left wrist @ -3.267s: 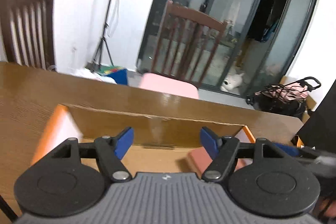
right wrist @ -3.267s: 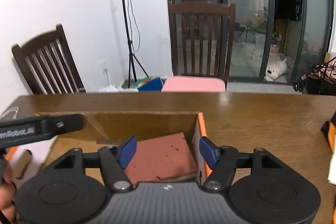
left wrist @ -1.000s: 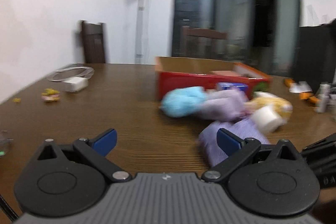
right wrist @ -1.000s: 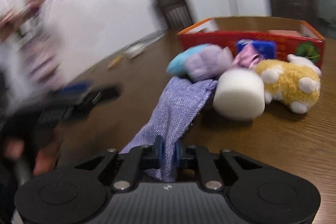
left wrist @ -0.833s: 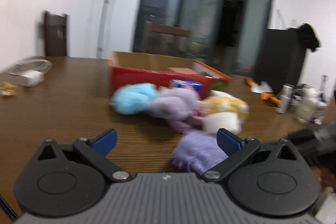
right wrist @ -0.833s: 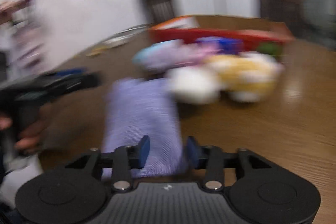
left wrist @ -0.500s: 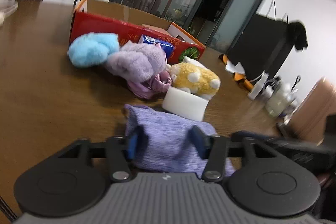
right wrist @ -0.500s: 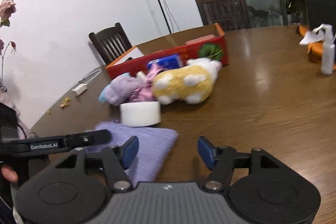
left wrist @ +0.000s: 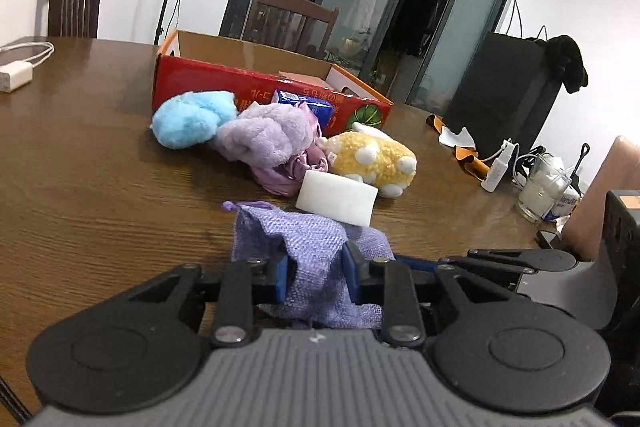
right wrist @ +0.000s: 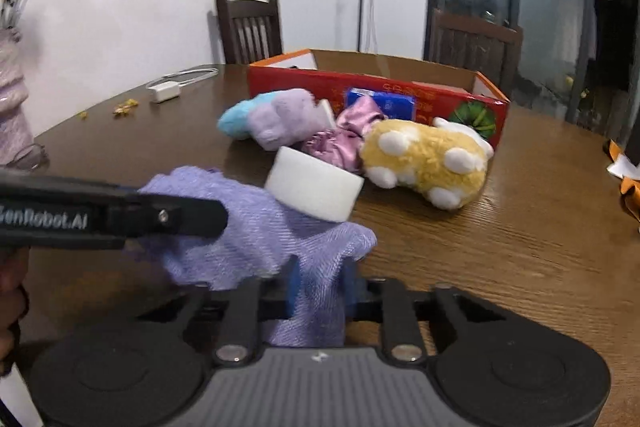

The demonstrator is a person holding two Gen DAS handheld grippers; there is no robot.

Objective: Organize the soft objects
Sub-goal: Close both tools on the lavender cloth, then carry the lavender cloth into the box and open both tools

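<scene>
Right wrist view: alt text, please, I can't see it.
Right gripper shut on a purple woven cloth that the left gripper also holds. Beyond lie a white foam block, a yellow plush and a red cardboard box.

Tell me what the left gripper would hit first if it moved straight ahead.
Probably the white foam block, just beyond the purple cloth held by the left gripper; depth is uncertain.

A lavender woven cloth pouch (left wrist: 312,247) lies rumpled, bunched at both near corners. Beyond it: white foam block (left wrist: 337,198), yellow spotted plush (left wrist: 374,157), lilac and blue plush pieces.
</scene>
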